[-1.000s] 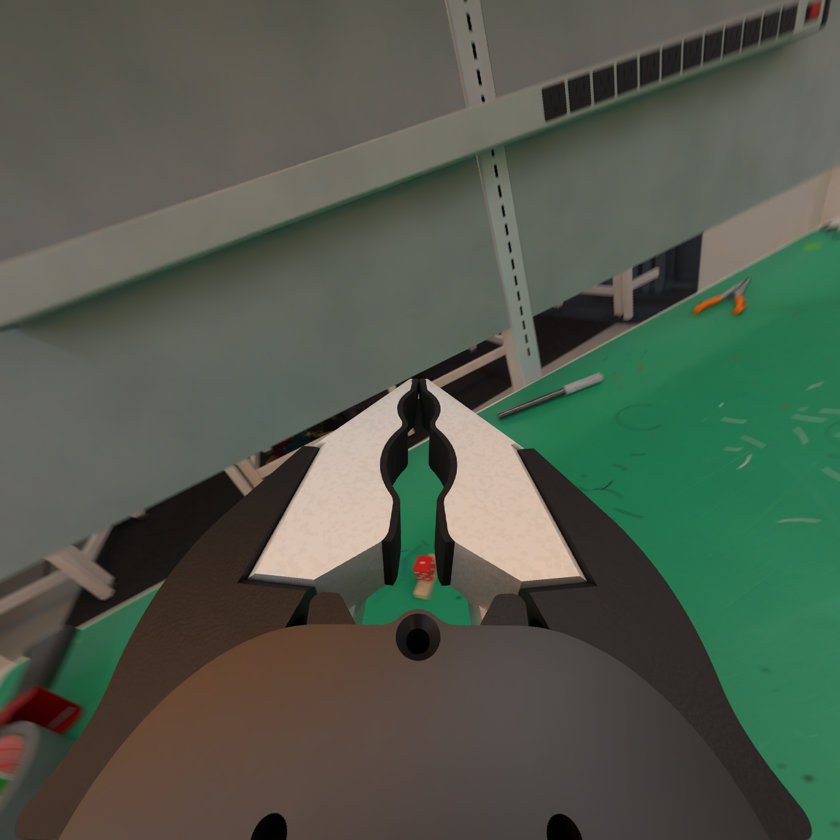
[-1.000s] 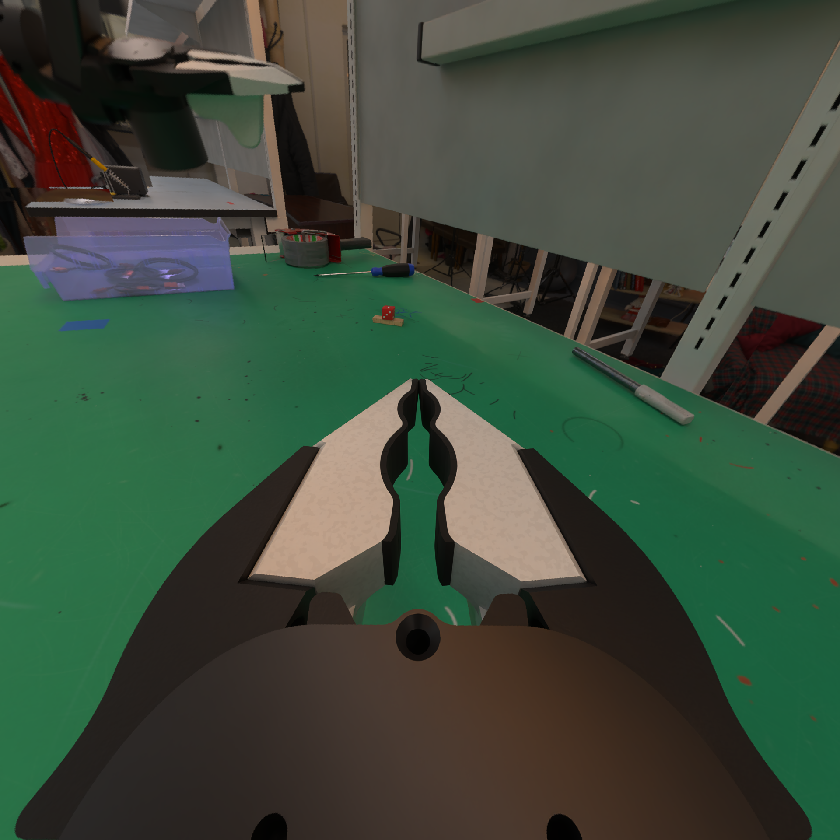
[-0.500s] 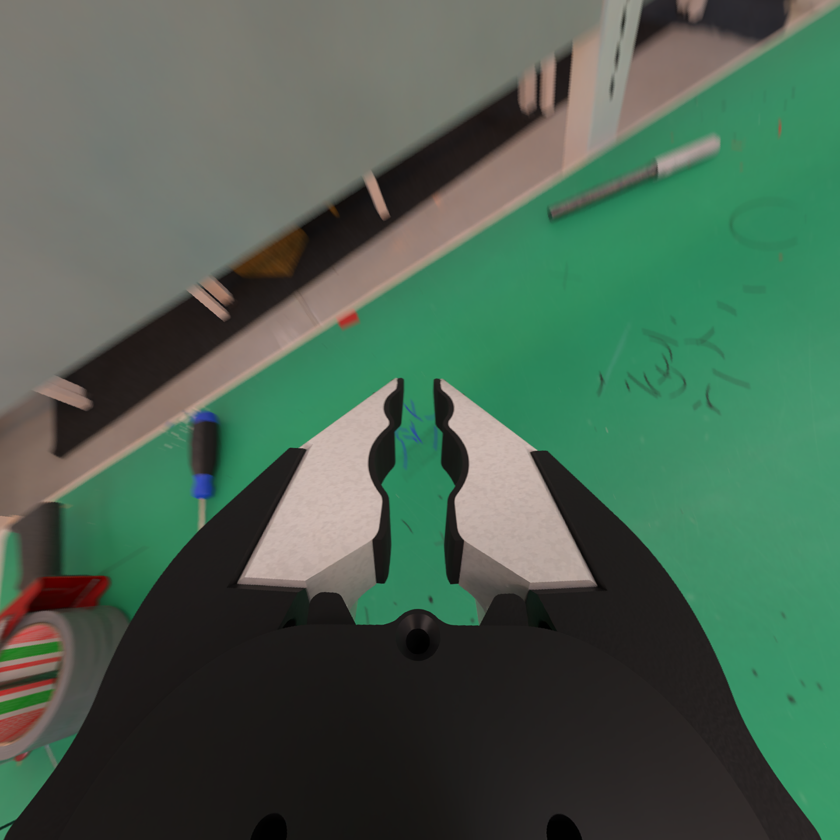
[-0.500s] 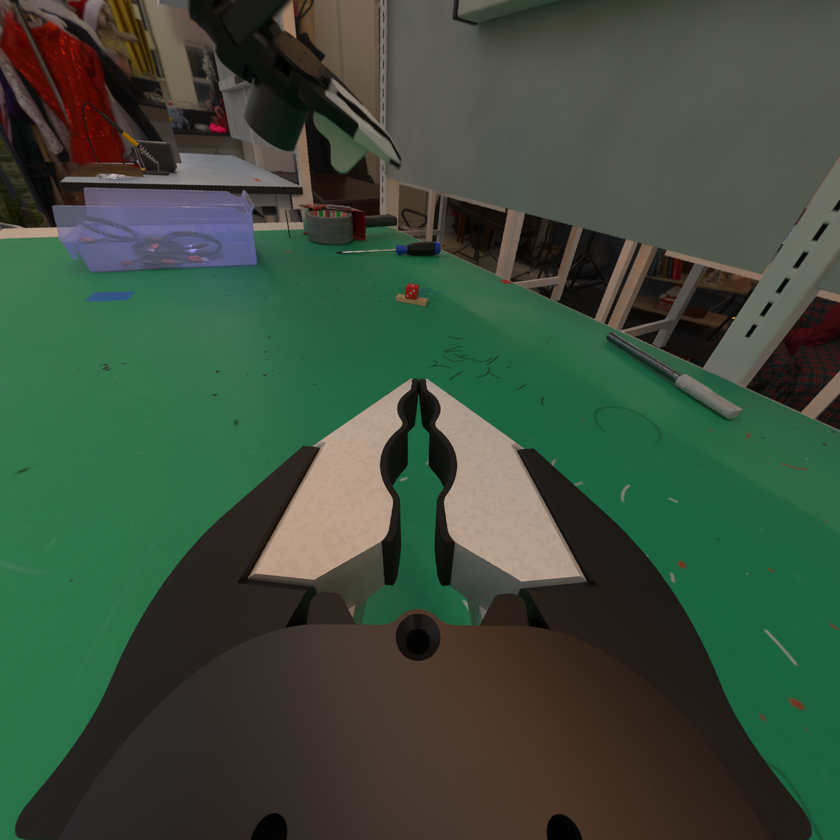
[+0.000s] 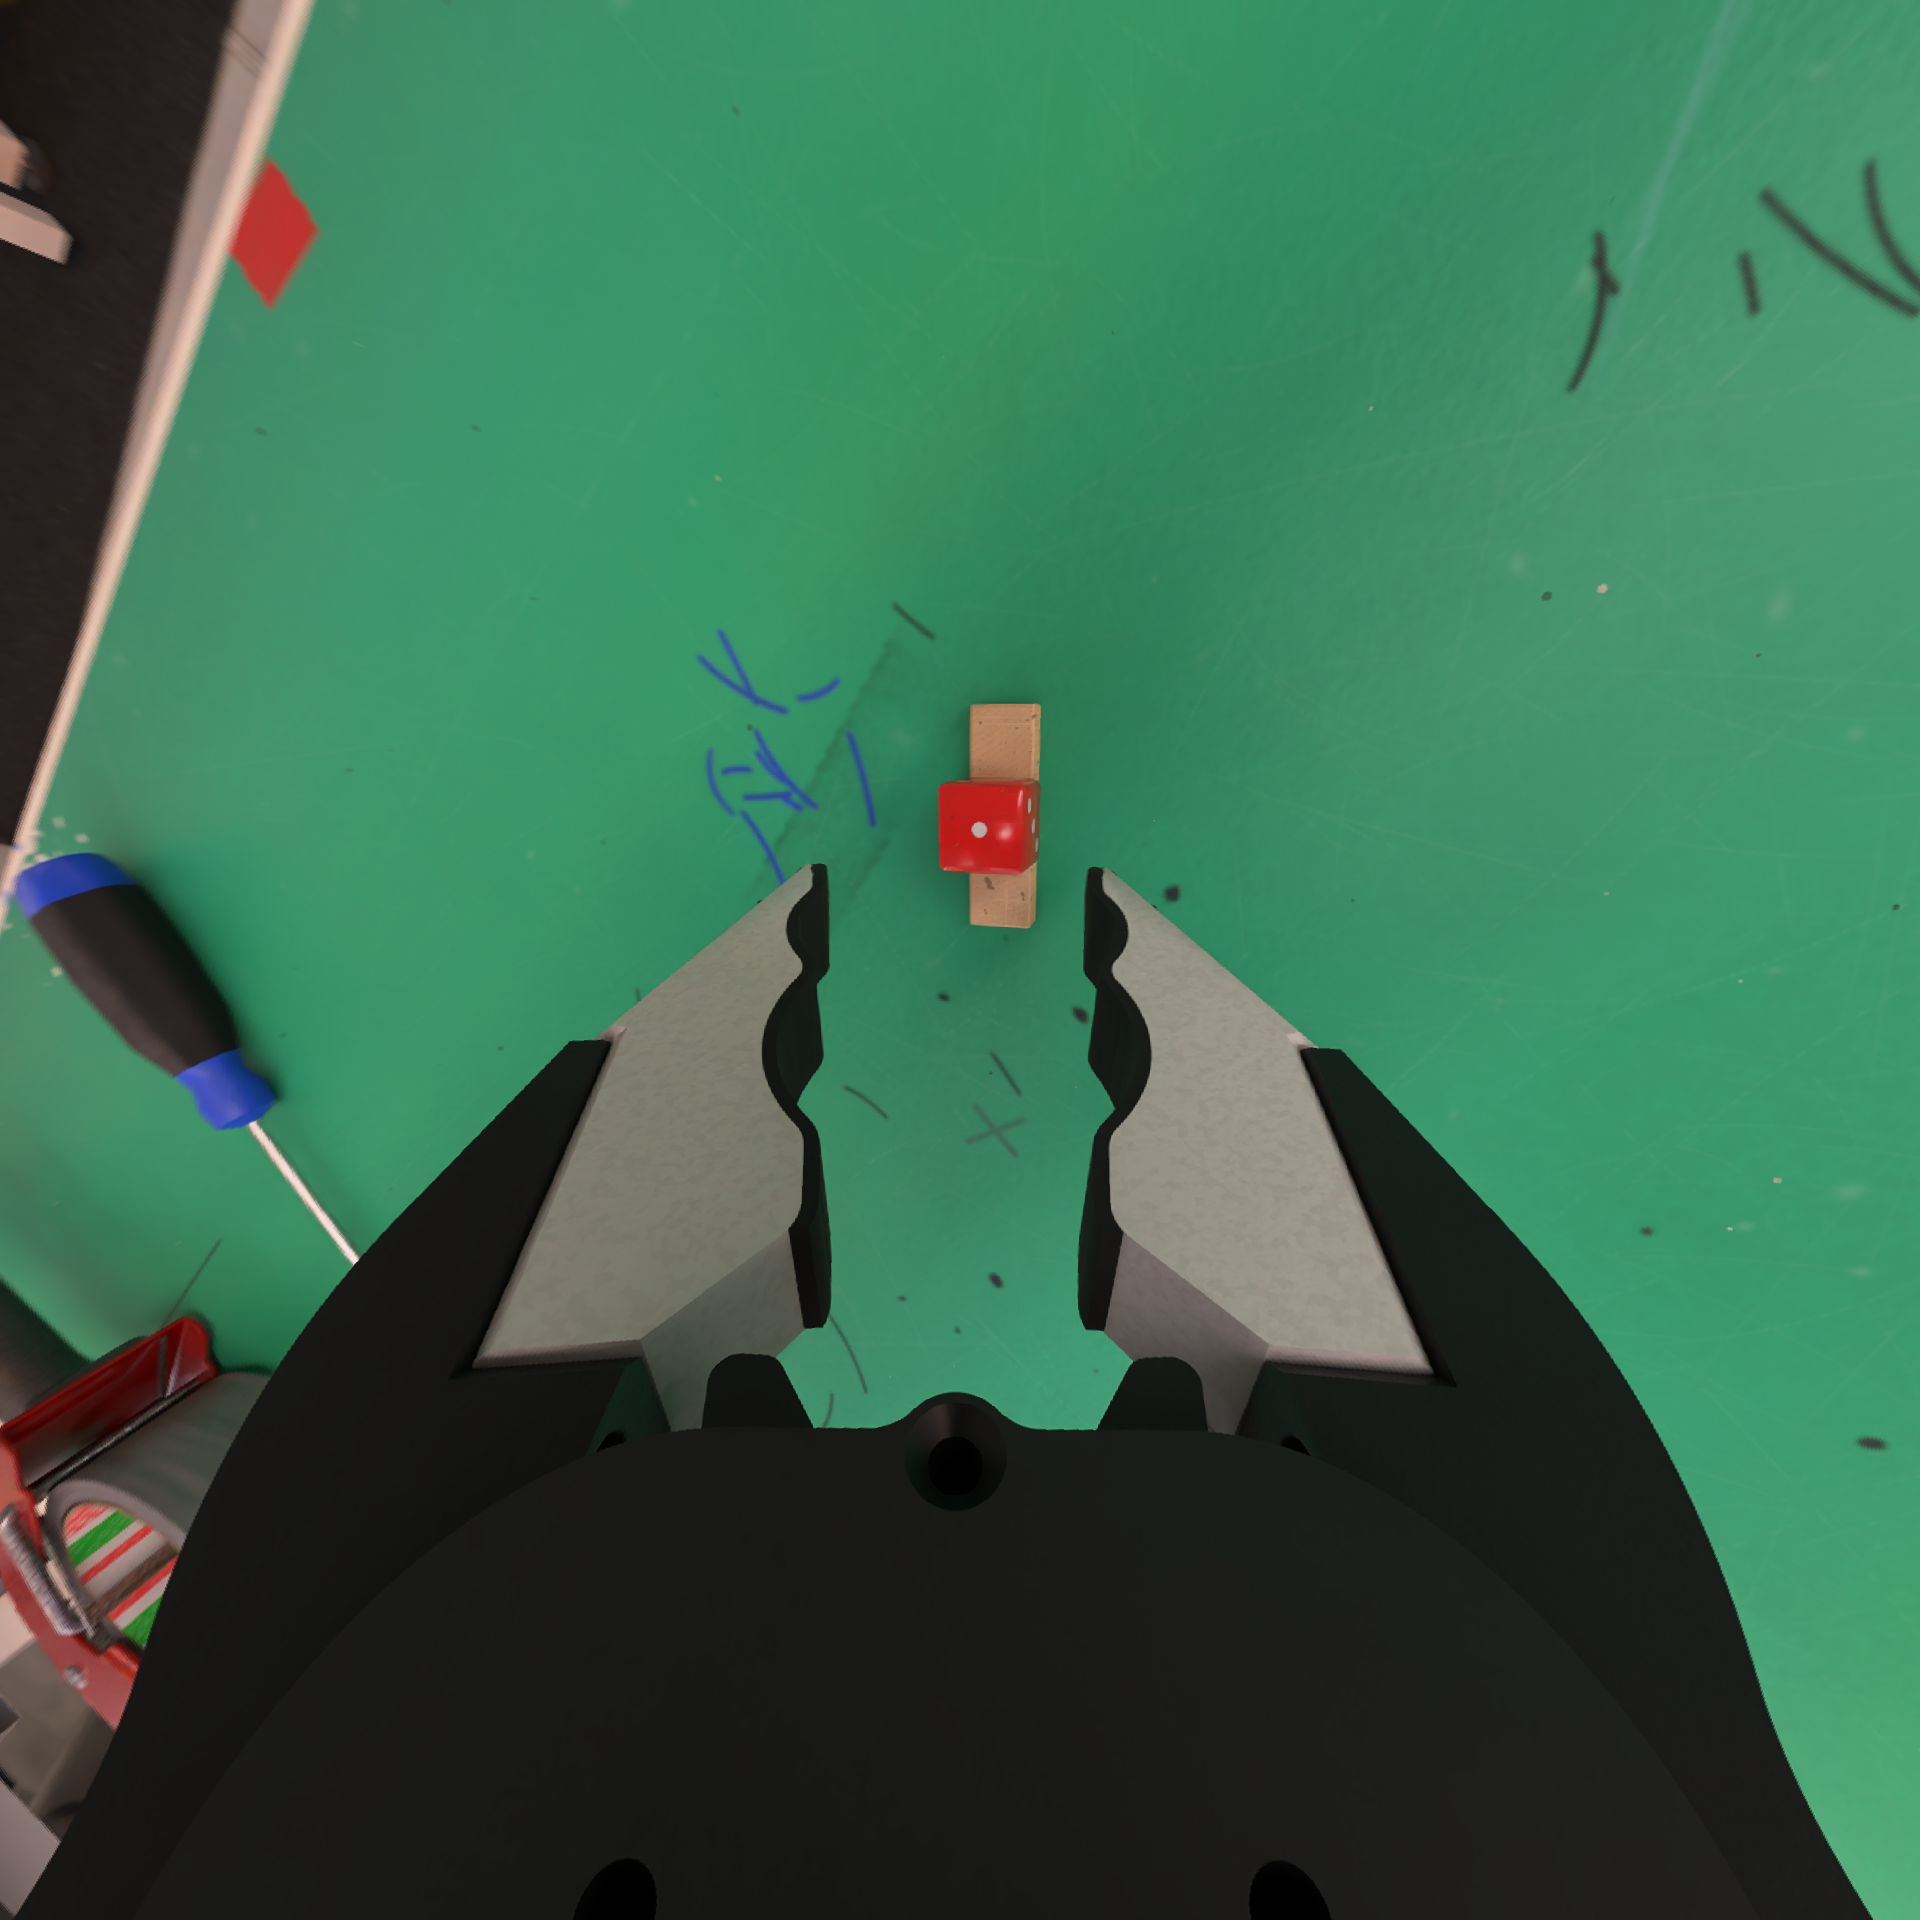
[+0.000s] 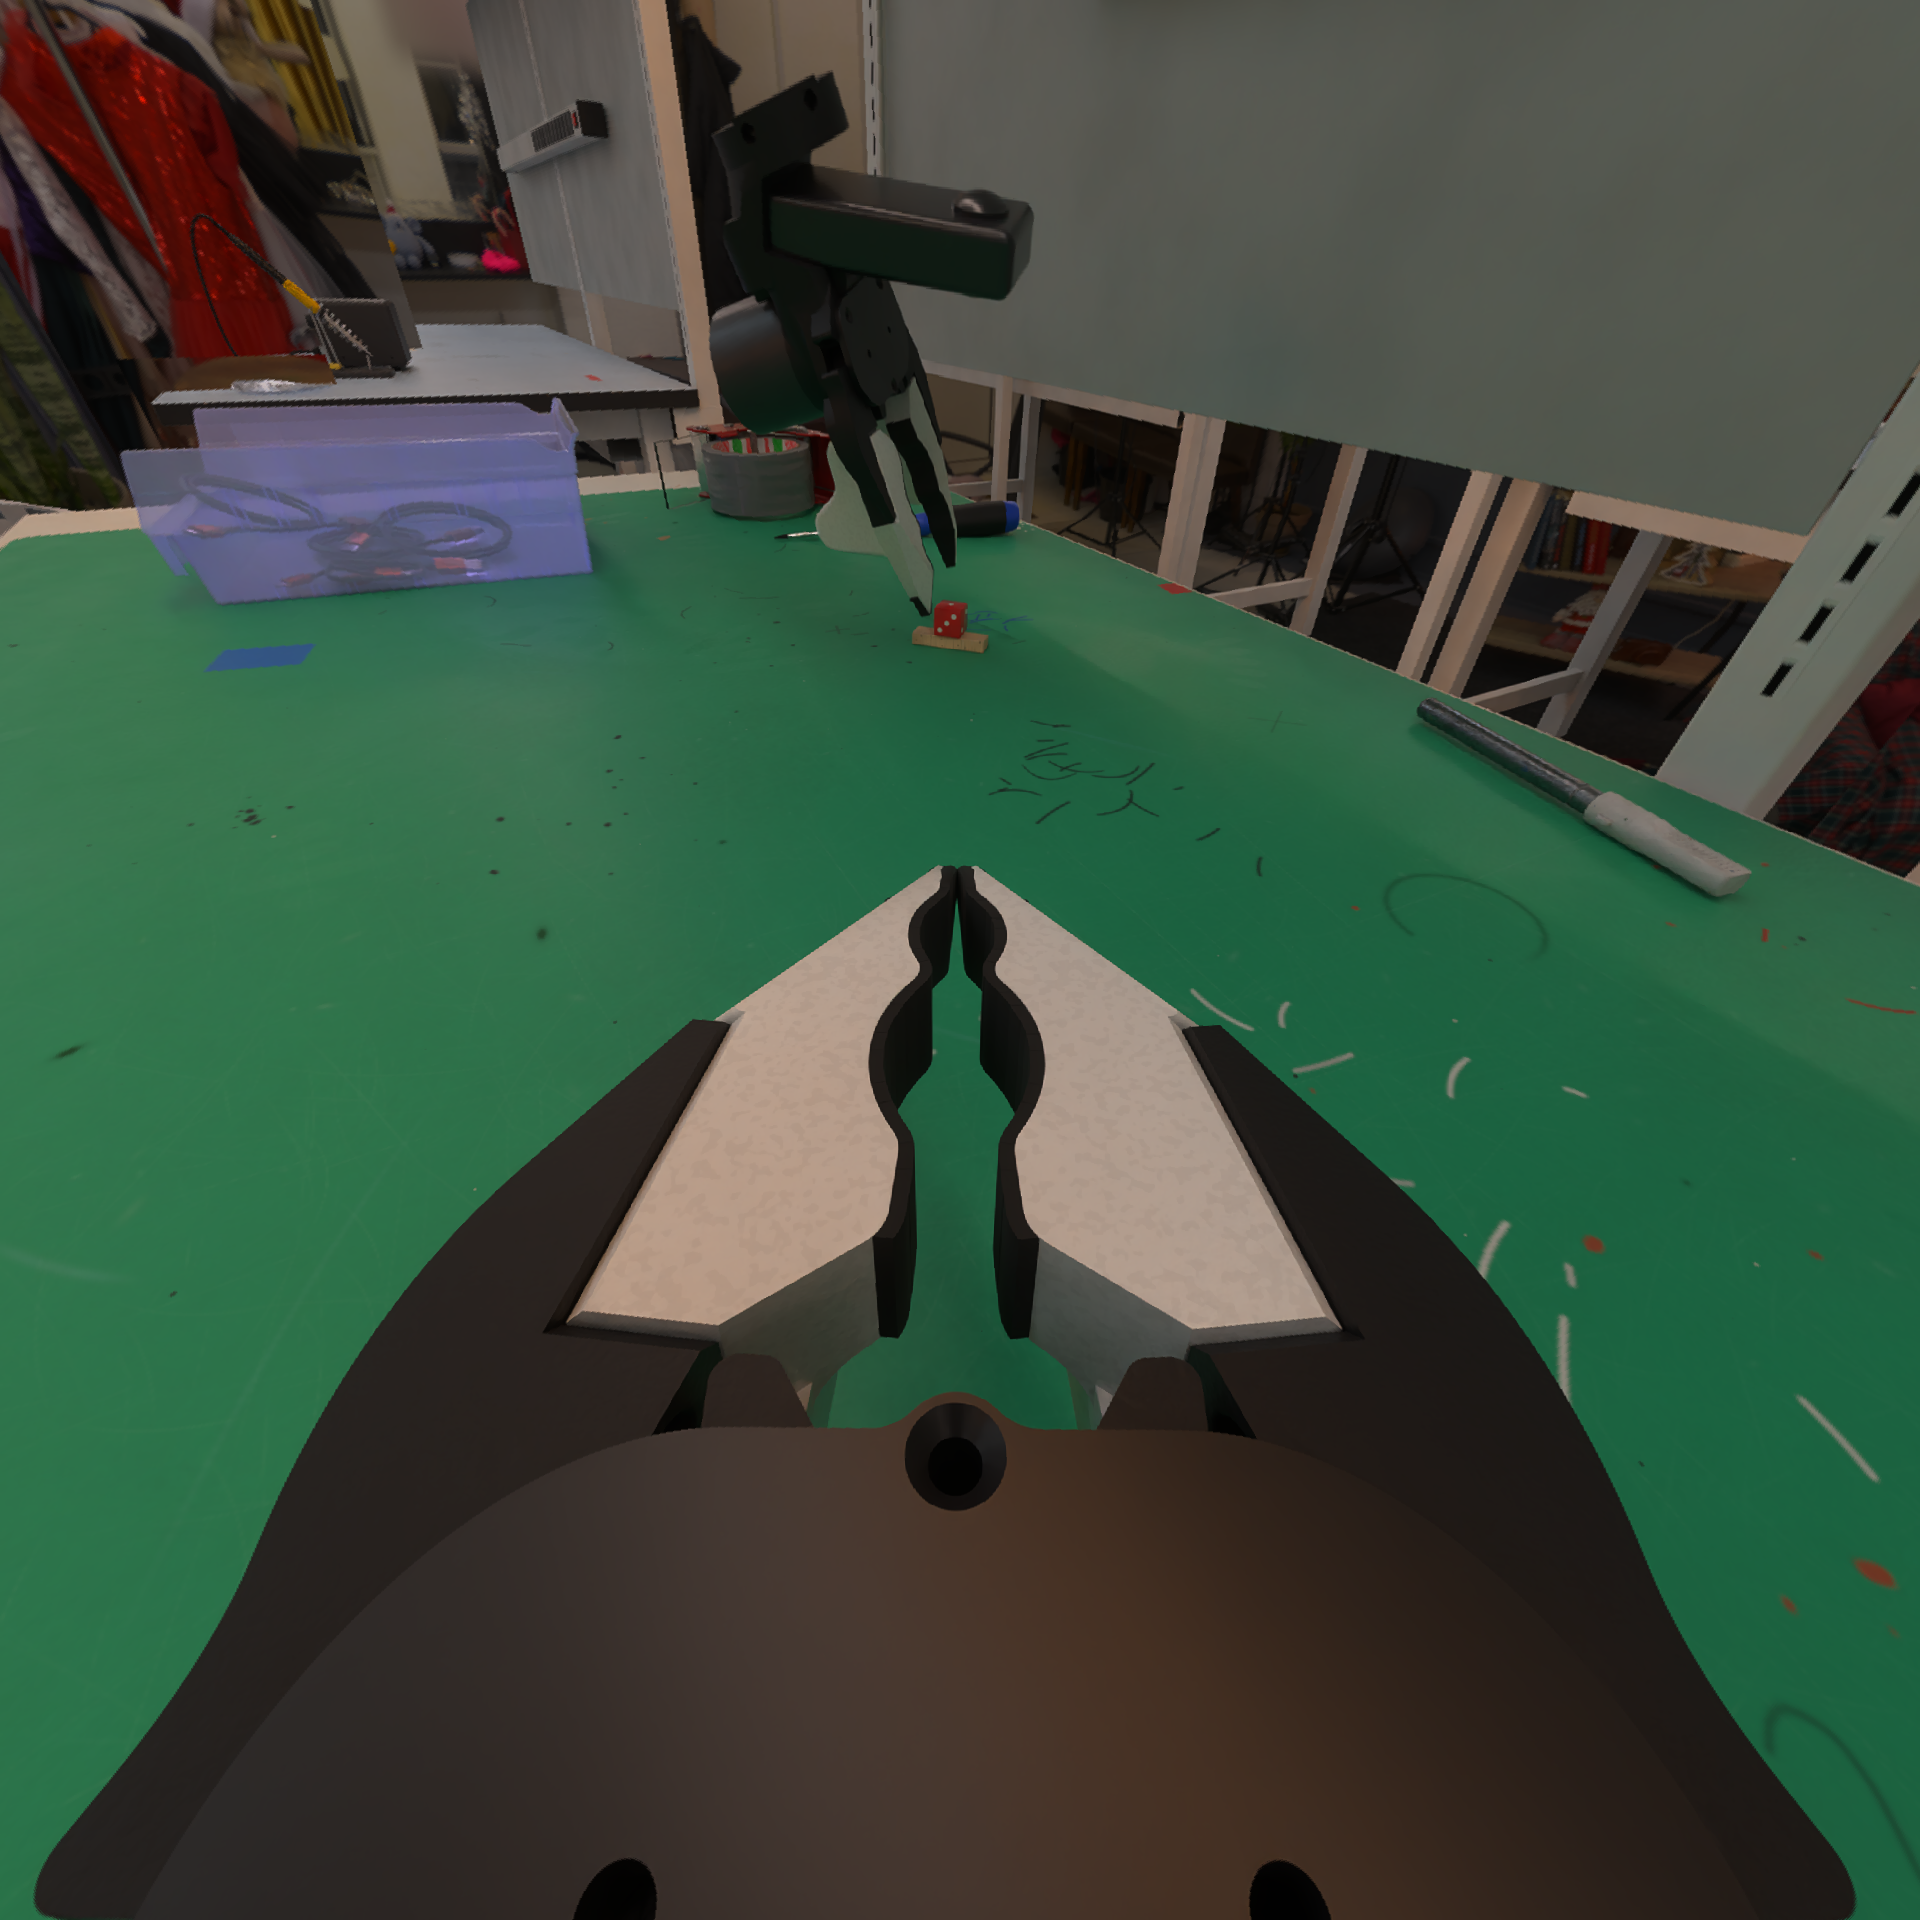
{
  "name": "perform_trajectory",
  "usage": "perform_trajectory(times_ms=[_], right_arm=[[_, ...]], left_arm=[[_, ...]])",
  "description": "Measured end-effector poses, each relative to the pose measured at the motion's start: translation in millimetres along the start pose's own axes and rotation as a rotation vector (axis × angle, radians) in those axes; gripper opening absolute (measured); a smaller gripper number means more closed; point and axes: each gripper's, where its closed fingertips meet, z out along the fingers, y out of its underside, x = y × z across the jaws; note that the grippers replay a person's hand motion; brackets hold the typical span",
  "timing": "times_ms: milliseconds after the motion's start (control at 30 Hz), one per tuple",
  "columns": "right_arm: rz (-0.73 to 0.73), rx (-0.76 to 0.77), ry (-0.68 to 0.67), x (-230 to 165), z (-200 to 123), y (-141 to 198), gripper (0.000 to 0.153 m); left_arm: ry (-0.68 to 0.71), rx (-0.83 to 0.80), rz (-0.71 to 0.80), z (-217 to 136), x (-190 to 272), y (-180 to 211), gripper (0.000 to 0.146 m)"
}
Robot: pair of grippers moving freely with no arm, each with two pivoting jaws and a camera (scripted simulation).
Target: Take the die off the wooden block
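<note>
die [image 5: 985,840] on wooden block [image 5: 1004,740], left tongs [image 5: 956,894] spread above

The red die [image 5: 985,842] hides the middle of the wooden block [image 5: 1004,740] just ahead of the left gripper's spread fingertips [image 5: 821,894]; its far faces cannot be seen; the screwdriver [image 5: 145,987], left of those fingers, has its shaft tip hidden behind the gripper body; the tape roll [image 5: 104,1558] is cut off by the left edge; in the right wrist view, far beyond the closed fingertips [image 6: 948,878], the die's pips [image 6: 949,620] are too small to count.
</note>
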Motion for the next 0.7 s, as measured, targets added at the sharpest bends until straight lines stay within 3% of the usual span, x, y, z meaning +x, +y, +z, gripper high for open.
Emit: perform_trajectory(times_ms=[133,333,367,500,600,700], right_arm=[[0.016,-0.009,-0.005,1.5,0.6,3.3,0.0],[0.042,-0.025,-0.016,2.8,2.6,8.9,0.0],[0.043,-0.028,-0.017,2.8,2.9,9.8,0.0],[0.046,-0.032,-0.015,2.6,3.3,11.3,0.0],[0.041,-0.029,-0.01,3.0,3.1,11.2,0.0],[0.036,-0.02,-0.002,4.0,3.0,10.3,0.0]], left_arm=[[0.058,-0.055,0.005,14.2,4.1,3.4,0.041],[0.112,-0.006,-0.048,18.8,5.2,0.1,0.026],[0.11,0.0,-0.041,18.9,5.2,0.2,0.019],[0.034,-0.037,0.003,16.2,0.3,5.9,0.019],[-0.011,0.017,0.023,-2.5,-2.2,-0.6,0.019],[-0.054,0.219,0.0,-46.9,-2.4,-25.0,0.019]])
